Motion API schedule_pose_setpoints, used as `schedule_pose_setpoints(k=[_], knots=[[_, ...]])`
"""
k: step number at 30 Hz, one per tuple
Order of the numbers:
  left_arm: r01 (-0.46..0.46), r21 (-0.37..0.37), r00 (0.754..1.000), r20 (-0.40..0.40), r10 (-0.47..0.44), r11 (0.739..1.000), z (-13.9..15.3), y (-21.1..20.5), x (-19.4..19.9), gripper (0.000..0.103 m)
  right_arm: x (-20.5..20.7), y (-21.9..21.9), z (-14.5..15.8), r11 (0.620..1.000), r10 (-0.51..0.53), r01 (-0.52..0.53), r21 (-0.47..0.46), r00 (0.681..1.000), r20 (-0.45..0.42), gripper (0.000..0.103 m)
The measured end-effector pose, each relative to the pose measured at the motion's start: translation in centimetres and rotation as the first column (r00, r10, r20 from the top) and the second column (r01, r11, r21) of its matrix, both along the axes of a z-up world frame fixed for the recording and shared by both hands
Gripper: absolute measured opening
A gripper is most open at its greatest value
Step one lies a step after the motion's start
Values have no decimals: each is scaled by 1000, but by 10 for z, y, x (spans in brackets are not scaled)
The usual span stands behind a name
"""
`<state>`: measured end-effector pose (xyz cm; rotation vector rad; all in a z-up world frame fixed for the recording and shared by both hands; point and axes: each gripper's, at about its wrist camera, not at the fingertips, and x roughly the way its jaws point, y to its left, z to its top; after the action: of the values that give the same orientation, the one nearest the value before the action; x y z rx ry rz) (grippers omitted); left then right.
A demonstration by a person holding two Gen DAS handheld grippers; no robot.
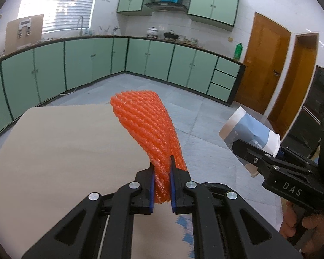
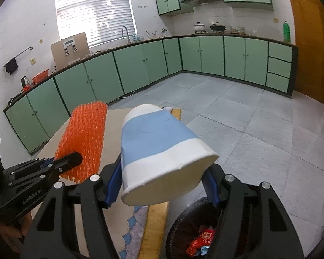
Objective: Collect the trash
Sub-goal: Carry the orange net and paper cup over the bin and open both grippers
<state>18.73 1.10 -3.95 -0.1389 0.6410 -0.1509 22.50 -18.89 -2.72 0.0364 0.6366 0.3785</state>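
**Trash held in both grippers above a beige surface**

Trash here is two pieces, each gripped. The left gripper (image 1: 162,179) has its jaws nearly closed, pinching the lower end of an orange foam net sleeve (image 1: 149,129); the sleeve fans upward and away from the jaws, above the beige surface (image 1: 64,151). To the right of that surface, the right gripper (image 2: 162,183) holds a paper cup (image 2: 159,149), blue and white, lying on its side, its rim squeezed into an oval. These jaws stand about half open, their blue pads (image 2: 113,185) pressing the cup from both sides. Below the cup, off the surface's right edge, sits a dark trash bin (image 2: 177,226) with red wrappers (image 2: 202,239) inside. A hand (image 1: 304,226) grips the right gripper's handle.
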Motion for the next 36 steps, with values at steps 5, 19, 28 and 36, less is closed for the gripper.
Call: schedule_pose_setpoints(k=[5, 19, 28, 36], knots=[[41, 0, 999, 11, -41, 999, 5, -16, -6, 11, -12, -17, 5, 999, -34, 34, -4, 999, 12, 62], [220, -10, 975, -18, -220, 975, -11, -91, -10, 11, -56, -89, -4, 981, -190, 191, -44, 982, 12, 62], [308, -7, 950, -40, -308, 951, -28, -133, -8, 11, -77, -132, -23, 958, -282, 281, -53, 959, -3, 62], [346, 13, 937, -65, -344, 938, -48, -168, -7, 11, -88, -155, -44, 942, -331, 329, -66, 944, -22, 62]])
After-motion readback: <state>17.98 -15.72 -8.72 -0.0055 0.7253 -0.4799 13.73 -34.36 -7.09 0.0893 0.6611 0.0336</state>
